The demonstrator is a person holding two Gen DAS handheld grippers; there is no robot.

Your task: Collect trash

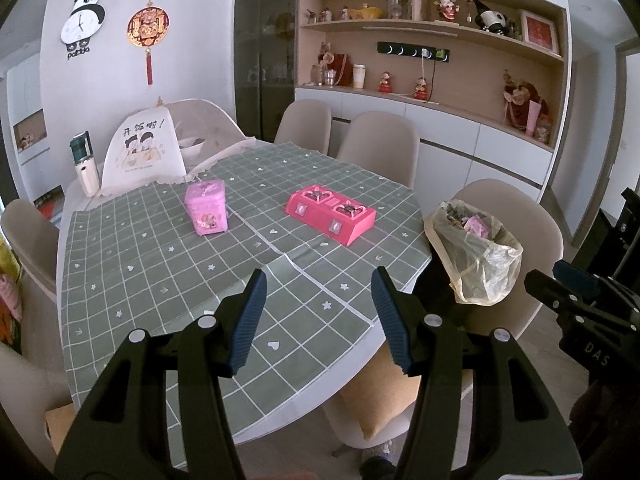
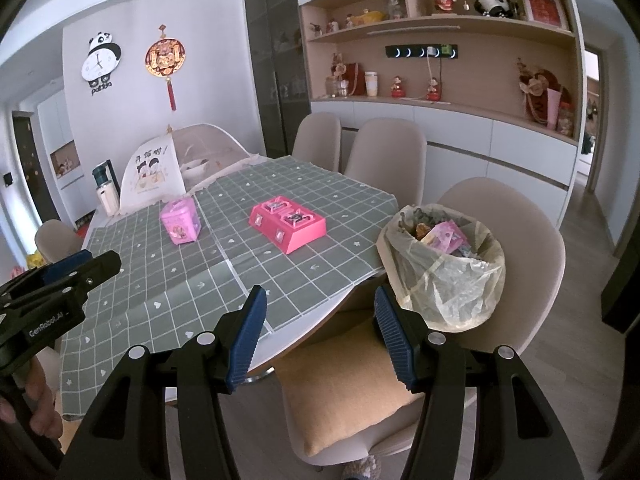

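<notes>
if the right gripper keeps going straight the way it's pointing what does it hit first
Probably the near edge of the checked tablecloth at the table's corner. The right gripper, open and empty, aims down there, between cloth and orange seat cushion. Depth is unclear, so it might pass the edge.

Black hand-held gripper (image 1: 318, 284), ribbed blue pads (image 1: 248, 320), silver screws, white lettering

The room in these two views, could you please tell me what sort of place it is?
Most likely a home dining room: a table under a checked cloth, padded chairs around it, and wall shelves of ornaments.
</notes>
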